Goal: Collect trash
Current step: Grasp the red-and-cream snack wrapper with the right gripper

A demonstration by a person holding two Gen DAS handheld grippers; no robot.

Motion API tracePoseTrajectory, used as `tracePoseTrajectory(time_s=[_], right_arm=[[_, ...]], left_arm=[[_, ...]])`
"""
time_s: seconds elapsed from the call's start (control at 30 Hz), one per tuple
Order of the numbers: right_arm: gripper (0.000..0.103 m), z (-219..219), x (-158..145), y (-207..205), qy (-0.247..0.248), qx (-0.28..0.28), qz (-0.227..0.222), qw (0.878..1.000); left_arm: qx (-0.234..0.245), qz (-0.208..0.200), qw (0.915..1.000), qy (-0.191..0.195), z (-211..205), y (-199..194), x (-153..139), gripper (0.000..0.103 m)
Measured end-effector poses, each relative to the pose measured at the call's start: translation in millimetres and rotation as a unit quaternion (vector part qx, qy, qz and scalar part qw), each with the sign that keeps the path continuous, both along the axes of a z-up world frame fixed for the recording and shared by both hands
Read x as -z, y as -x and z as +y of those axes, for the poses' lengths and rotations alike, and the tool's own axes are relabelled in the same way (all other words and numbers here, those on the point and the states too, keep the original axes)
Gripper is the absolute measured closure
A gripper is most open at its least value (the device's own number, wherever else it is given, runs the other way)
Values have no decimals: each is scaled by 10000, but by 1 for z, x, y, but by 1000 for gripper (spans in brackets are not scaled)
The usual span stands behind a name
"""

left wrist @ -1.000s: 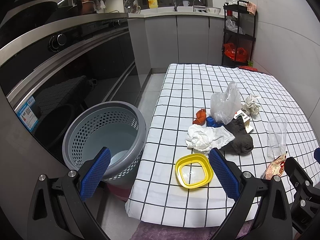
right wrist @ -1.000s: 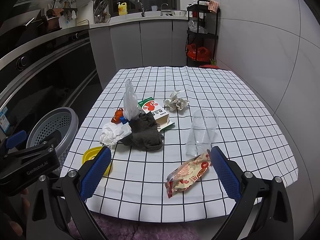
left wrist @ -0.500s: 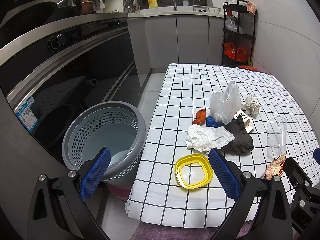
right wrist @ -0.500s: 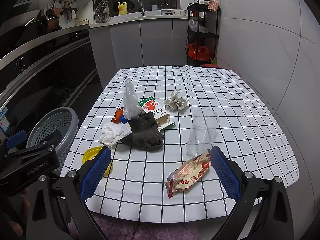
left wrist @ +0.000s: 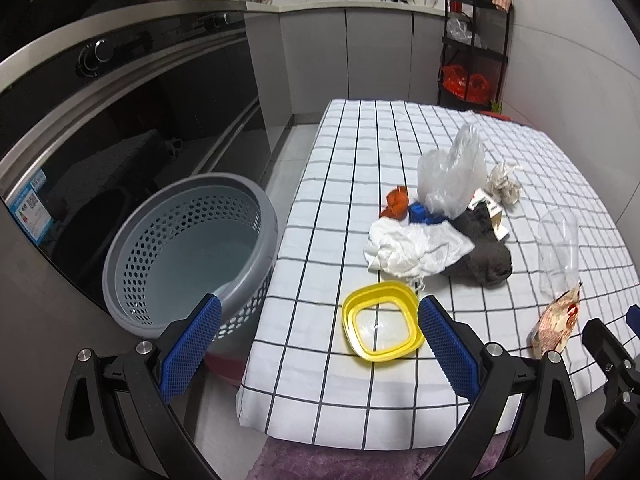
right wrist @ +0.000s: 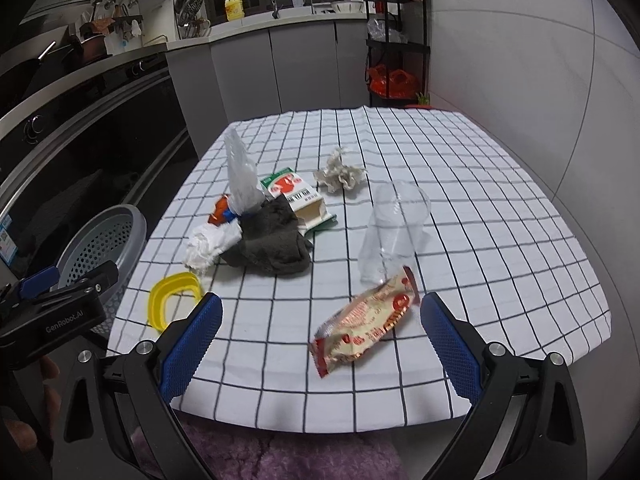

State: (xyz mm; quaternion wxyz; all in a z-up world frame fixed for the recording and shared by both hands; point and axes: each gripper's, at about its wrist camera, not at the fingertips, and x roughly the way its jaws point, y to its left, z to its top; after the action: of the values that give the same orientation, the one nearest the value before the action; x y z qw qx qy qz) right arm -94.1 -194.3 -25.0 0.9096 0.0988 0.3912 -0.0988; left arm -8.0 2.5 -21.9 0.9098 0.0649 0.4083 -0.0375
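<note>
Our right tool (right wrist: pixel 318 332) and left tool (left wrist: pixel 316 334) both gape wide, holding nothing. The snack wrapper (right wrist: pixel 366 322) lies on the counter (right wrist: pixel 480 200) near its front edge, at 6 o'clock from the clear cup (right wrist: pixel 394 232). We judge it light, crinkly and slippery, best pinched across its middle. Its print is too blurred to read. "GenRobot.AI" shows on the left tool's body; the carton (right wrist: pixel 298 198) bears unreadable characters. The basket (left wrist: pixel 188 252) waits at 9 o'clock.

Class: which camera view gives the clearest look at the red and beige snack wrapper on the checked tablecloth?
The right wrist view: the red and beige snack wrapper lies whole and near, just ahead of the open right tool. In the left wrist view the wrapper sits at the far right edge, partly hidden behind the right tool's black frame.
</note>
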Motion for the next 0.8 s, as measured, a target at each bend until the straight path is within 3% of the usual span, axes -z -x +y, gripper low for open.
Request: tracePoseTrajectory(time_s=[0.33, 0.8], right_arm=[[8, -27, 44, -6, -262, 271, 514, 9980], [8, -30, 68, -32, -152, 410, 836, 9955]], left_arm=[[108, 427, 9990, -36, -4, -10, 39, 6], [187, 681, 9975, -57, -17, -20, 56, 6]])
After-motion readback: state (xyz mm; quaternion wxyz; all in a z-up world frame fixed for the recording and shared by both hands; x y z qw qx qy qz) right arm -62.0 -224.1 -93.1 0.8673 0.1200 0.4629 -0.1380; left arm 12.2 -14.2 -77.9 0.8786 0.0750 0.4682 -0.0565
